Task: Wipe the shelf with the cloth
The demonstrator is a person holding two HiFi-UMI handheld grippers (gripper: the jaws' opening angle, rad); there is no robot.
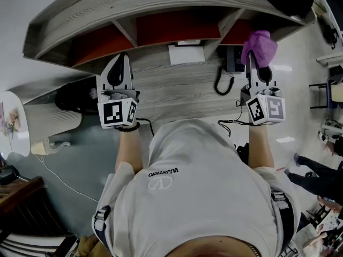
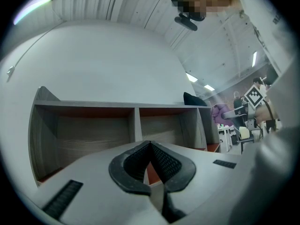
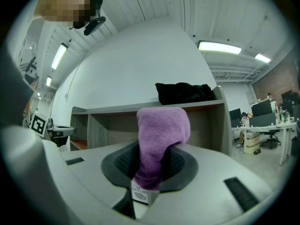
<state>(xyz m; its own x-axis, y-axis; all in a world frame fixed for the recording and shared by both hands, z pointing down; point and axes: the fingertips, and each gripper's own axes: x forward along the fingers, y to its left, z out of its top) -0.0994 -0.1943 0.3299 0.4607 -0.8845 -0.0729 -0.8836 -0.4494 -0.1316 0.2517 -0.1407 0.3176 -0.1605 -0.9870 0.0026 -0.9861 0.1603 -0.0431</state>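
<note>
1. The right tool [image 3: 150, 165] is clamped on the purple cloth [image 3: 161, 135]. The pads pinch its lower part, and the label end sits back at the root of the jaws.
2. This grip leaves a thick wad of cloth sticking out past the tips. It looks meant to let the soft part meet the wood first, not the hard jaws.
3. The cloth's long axis runs along the jaws, away from the person and towards the shelf [image 3: 112, 109]. Its free end is rounded and droops a little to one side.
4. In the head view the cloth [image 1: 259, 46] hangs above the back of the desk [image 1: 177, 87], in front of the right-hand bay of the shelf [image 1: 161, 7]. It seems to be off the wood, though contact cannot be ruled out from here.
5. The left tool [image 2: 150, 146] has its jaw tips together with nothing between them. It hovers over the desk [image 2: 234, 182] in front of the left bays, most likely just kept out of the way.
6. A black bundle [image 3: 183, 93] lies on the top board — wiping up there would have to go round it.
7. Wiping looks about to begin. The next stroke calls for pressing the wad flat on a board, then sweeping sideways.
</note>
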